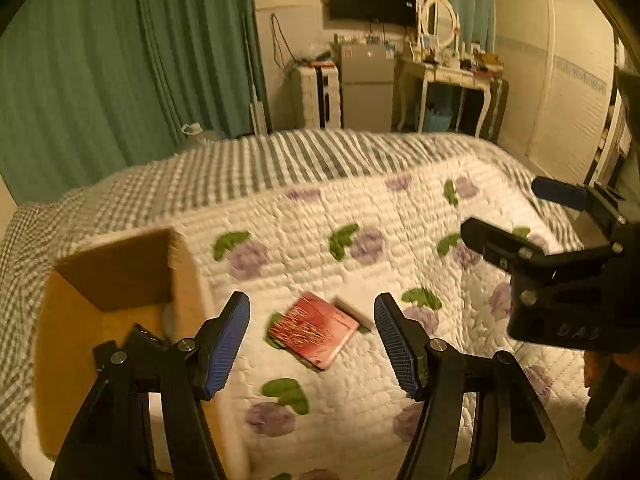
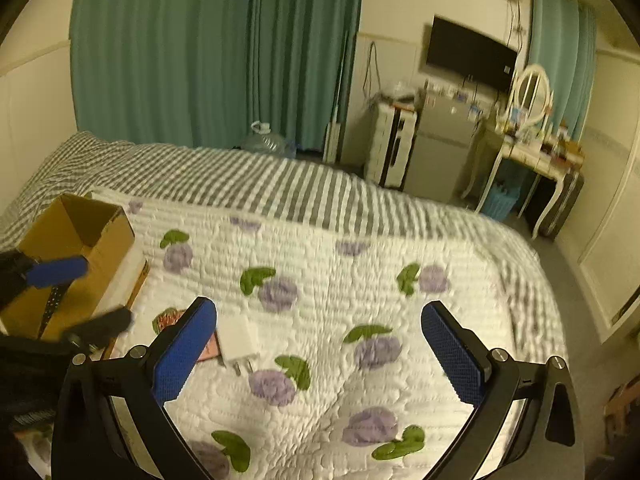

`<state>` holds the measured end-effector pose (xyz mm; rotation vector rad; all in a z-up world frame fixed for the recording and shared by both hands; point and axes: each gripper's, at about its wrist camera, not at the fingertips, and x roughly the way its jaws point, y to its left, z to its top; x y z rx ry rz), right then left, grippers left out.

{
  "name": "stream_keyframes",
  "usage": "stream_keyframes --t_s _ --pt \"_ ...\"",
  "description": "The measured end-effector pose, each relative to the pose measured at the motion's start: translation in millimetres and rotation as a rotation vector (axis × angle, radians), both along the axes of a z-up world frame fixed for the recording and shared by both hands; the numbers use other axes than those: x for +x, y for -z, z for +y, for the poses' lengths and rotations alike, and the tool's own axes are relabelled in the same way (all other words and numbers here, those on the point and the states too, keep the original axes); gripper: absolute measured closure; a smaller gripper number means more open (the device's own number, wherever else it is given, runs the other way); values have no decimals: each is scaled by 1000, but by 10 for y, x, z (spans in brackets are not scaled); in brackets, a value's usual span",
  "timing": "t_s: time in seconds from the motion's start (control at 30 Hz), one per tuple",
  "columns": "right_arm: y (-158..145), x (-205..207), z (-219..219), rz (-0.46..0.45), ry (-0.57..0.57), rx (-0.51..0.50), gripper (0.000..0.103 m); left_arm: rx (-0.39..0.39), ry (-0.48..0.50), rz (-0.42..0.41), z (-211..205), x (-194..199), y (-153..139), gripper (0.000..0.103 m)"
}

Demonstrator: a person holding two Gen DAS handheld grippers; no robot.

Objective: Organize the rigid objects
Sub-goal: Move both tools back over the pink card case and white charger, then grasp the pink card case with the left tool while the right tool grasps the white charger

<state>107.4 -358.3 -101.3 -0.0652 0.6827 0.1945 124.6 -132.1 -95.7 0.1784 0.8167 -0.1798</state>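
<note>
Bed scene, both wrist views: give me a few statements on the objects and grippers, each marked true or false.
1. The red booklet lies on the quilt, outside the box. True.
2. The left gripper is clamped on the booklet. False: its jaws are open with nothing between them, the booklet on the quilt ahead.
3. A white charger lies on the quilt beside the booklet. True.
4. The right gripper holds the charger. False: its jaws are wide open and empty, the charger near its left finger.
5. The box lies closed. False: it is open at the top.
</note>
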Motion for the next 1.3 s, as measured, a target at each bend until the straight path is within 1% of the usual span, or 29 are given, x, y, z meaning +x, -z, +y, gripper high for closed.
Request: stream_keyframes --t_s 0.07,0.13,0.3,0.4,0.47,0.57,0.63,0.7,0.87,1.0,1.07,1.17,1.3 --pt "75 55 -33 37 -7 28 0 13 -3 39 -50 57 136 35" --pt "160 117 -11 81 -18 21 0 30 -9 74 -82 119 282 35" --pt "355 181 75 127 -40 -19 0 102 -13 138 -113 259 678 35" --pt "417 198 85 153 -42 -23 0 141 -16 178 -80 331 916 35" --pt "435 217 75 161 -32 -26 0 165 -7 190 -65 353 1031 35" --pt "464 259 24 190 -17 6 0 163 22 171 -50 356 1111 35" --pt "517 301 -31 226 -2 42 0 169 36 166 -52 367 1113 35" --pt "566 334 -73 254 20 58 0 180 43 167 -57 366 1112 35" --pt "594 345 -101 267 46 52 0 287 92 101 -194 227 1118 35" --pt "618 346 -102 278 50 44 0 336 103 73 -262 184 1123 35" --pt "634 357 -123 287 62 44 0 357 125 51 -308 192 1145 35" --pt "658 365 -199 308 80 77 0 345 135 44 -319 286 1196 35" --pt "655 363 -271 312 110 92 0 330 135 7 -314 292 1229 35"
